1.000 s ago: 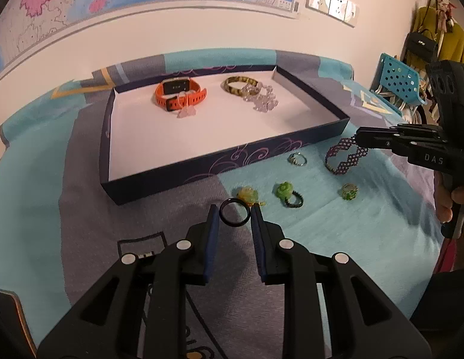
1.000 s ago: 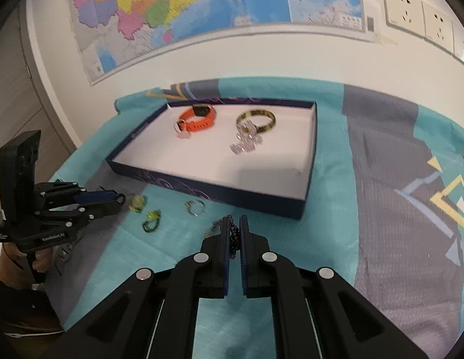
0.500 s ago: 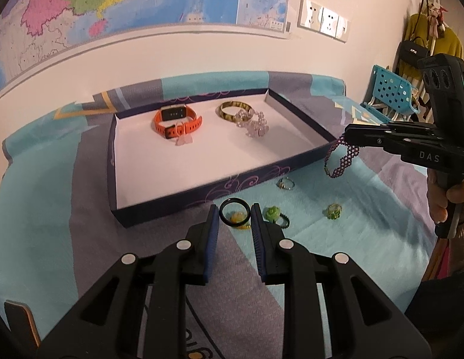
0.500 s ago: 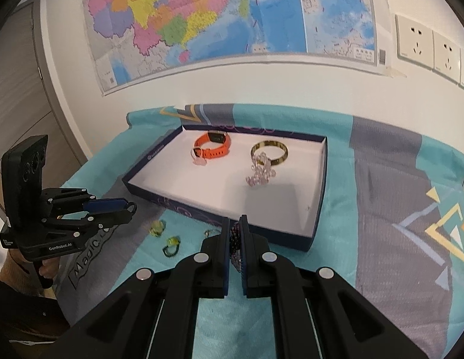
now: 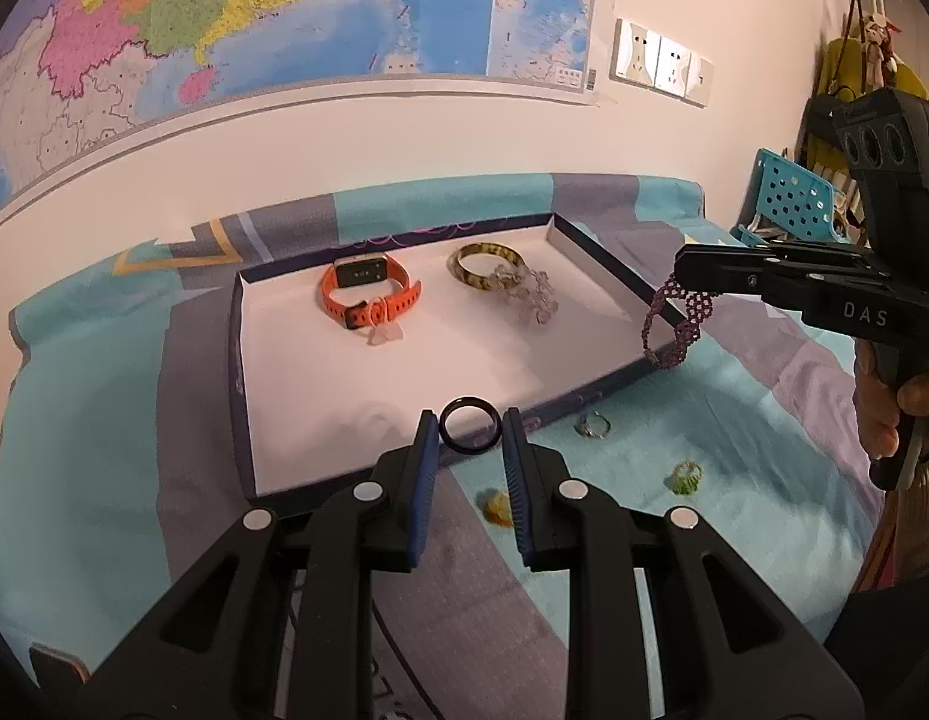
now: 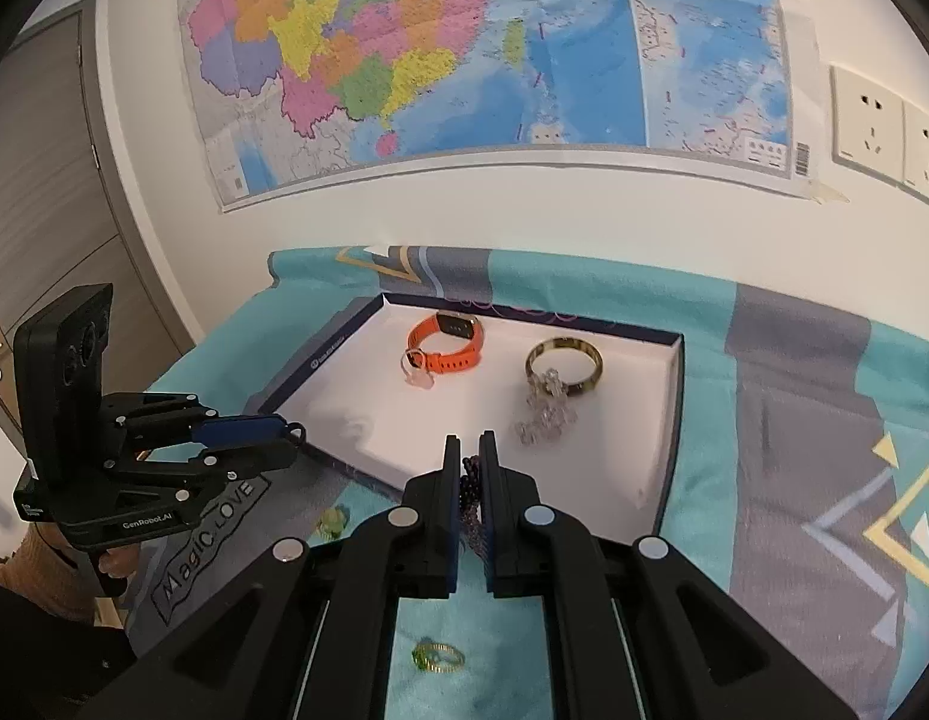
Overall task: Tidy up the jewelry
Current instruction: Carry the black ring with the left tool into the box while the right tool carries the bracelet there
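Jaws of the left gripper [image 5: 469, 441] clamp a black ring [image 5: 469, 433] by its two outer edges, right at the fingertips, and it hangs in the air over the near wall of the tray [image 5: 242, 396]. That hold looks thin to me: a hard round band pinched across its width can pivot or squirt out if the pads shift, and it would roll on the cloth [image 5: 74, 450]. The right gripper [image 6: 471, 468] is clenched on a purple beaded bracelet [image 5: 674, 324], whose loop dangles freely below the tips beside the tray's right corner. A swinging loop could catch the tray wall on the way in, or drag out of the pads, since only a few beads seem pinched.

Inside the tray lie an orange watch [image 5: 368, 294], a gold bangle [image 5: 485, 264] and a clear bead bracelet [image 5: 527, 297], the last two touching. Dropping from height could knock or tangle these. Small rings [image 5: 683, 476] sit loose on the cloth in front of the tray, below both hands; a low pass might sweep them. The two grippers are apart now but head to one tray, so they could collide.
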